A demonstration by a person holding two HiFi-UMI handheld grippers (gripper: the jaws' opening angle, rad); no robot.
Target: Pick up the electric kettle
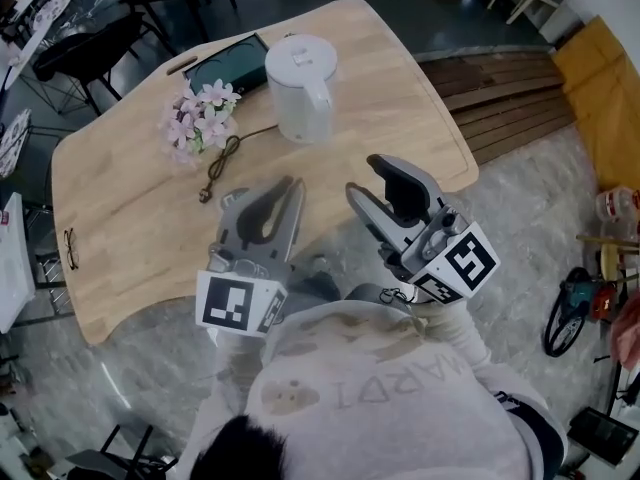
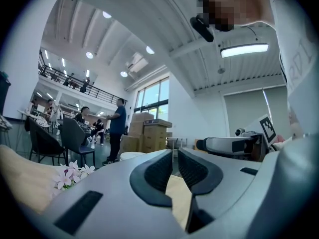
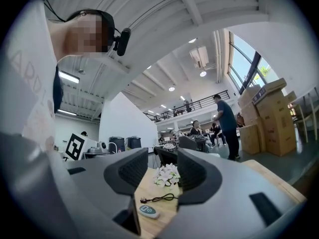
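The white electric kettle point(image 1: 300, 86) stands upright on the far side of the wooden table point(image 1: 130, 198), handle toward me. Only its lid point(image 2: 130, 155) peeks over a finger in the left gripper view. My left gripper point(image 1: 293, 188) hovers over the table's near part, level, fingertips together with nothing between them point(image 2: 173, 158). My right gripper point(image 1: 366, 176) is beside it on the right, open and empty point(image 3: 162, 166). Both are short of the kettle and point toward it.
Pink-white flowers point(image 1: 202, 118) and a dark cord point(image 1: 222, 160) lie left of the kettle, with a black tablet-like slab point(image 1: 222, 63) behind. A small white oval with a teal mark point(image 3: 148, 211) lies near the right jaws. Glasses point(image 1: 70, 248) rest at the left edge. Wooden planks point(image 1: 510, 98) lie on the floor.
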